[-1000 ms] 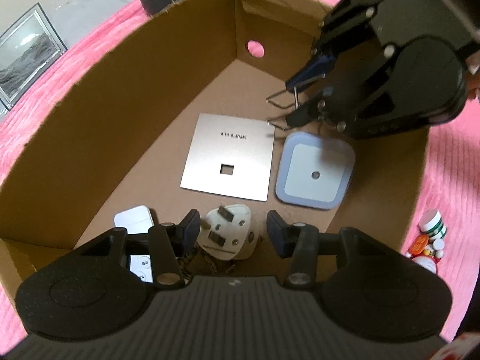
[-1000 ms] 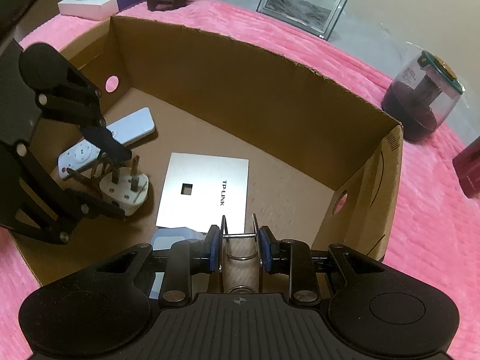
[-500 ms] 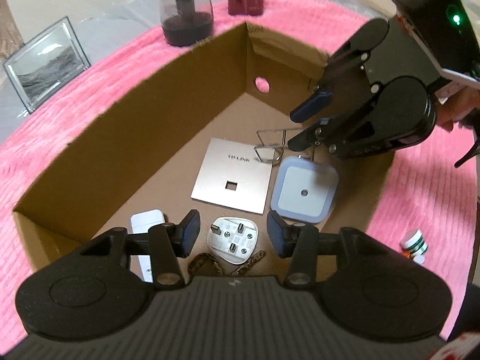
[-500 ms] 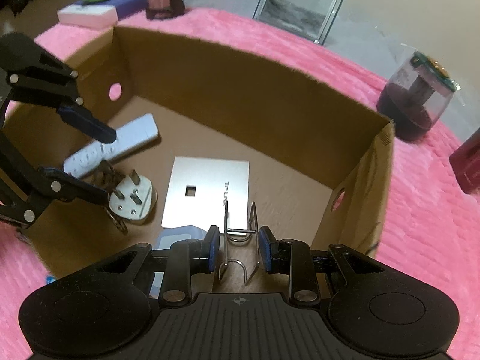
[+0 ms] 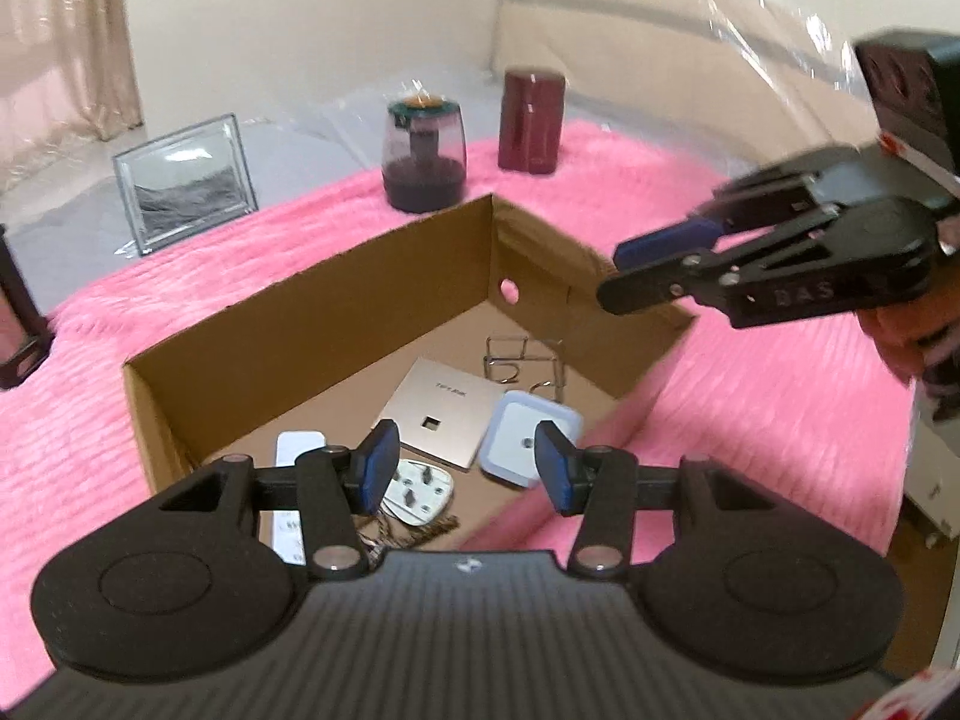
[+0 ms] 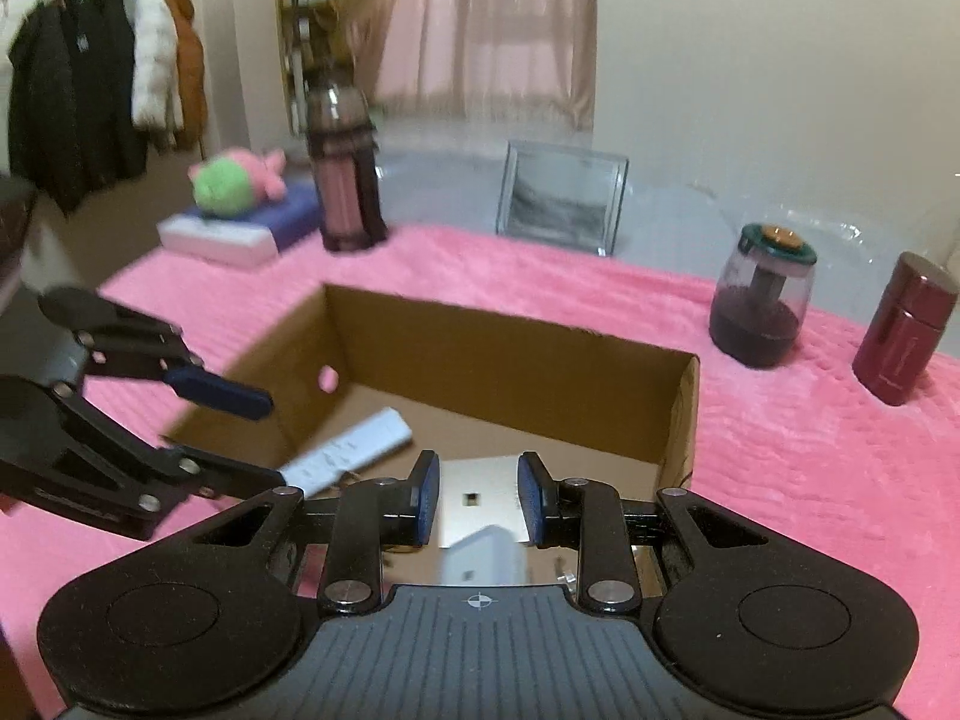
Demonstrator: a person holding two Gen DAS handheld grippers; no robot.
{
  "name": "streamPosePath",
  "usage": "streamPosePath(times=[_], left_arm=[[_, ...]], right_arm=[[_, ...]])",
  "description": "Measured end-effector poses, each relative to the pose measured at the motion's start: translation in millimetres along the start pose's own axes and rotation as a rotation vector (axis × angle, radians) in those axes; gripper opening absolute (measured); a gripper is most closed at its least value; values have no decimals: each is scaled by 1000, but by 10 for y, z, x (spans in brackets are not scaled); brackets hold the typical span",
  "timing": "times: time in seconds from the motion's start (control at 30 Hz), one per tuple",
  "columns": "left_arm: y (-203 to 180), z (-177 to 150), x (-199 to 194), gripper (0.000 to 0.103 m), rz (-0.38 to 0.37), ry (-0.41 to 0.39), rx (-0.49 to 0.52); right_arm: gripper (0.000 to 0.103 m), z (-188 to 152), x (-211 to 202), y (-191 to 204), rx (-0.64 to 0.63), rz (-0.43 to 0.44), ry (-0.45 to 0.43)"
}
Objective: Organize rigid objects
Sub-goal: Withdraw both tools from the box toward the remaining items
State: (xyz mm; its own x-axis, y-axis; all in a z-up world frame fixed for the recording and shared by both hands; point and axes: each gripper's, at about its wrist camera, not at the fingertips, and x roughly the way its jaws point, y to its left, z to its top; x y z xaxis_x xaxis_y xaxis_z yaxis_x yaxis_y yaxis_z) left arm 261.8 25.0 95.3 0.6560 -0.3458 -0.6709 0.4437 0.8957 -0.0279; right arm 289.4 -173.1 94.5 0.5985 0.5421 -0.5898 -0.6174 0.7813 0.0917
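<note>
A pink blanket (image 5: pixel 750 372) is lying under the cardboard box (image 5: pixel 312 324). Both the left gripper (image 5: pixel 465 468) and right gripper (image 6: pixel 478 498) are hovering above it, tongs spread wide, holding nothing.

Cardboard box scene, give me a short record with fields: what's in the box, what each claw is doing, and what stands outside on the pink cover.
box: cardboard box, open top
inside: wire rack, silver plate, night light, white plug, remote
left claw: open, empty, above the box
right claw: open, empty
outside: picture frame, dark jar, maroon canister
</note>
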Motion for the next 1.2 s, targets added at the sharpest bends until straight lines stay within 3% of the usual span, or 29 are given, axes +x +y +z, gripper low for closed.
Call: streamPosePath(times=[0.37, 0.53, 0.7, 0.87, 1.2], left_arm=[[-533, -627, -844, 53, 117, -157, -115], [-711, -934, -1060, 60, 180, -176, -148], [-792, -1213, -1167, 63, 240, -170, -196], [-846, -1460, -1188, 72, 271, -159, -240], [-888, -1835, -1115, 74, 306, -108, -279]], right_arm=[[27, -618, -888, 455, 137, 8, -152], [44, -988, -1075, 640, 172, -13, -163], [62, -1313, -1167, 744, 206, -33, -158], [66, -1582, -1203, 821, 245, -45, -137], [72, -1941, -1169, 938, 284, -87, -86]])
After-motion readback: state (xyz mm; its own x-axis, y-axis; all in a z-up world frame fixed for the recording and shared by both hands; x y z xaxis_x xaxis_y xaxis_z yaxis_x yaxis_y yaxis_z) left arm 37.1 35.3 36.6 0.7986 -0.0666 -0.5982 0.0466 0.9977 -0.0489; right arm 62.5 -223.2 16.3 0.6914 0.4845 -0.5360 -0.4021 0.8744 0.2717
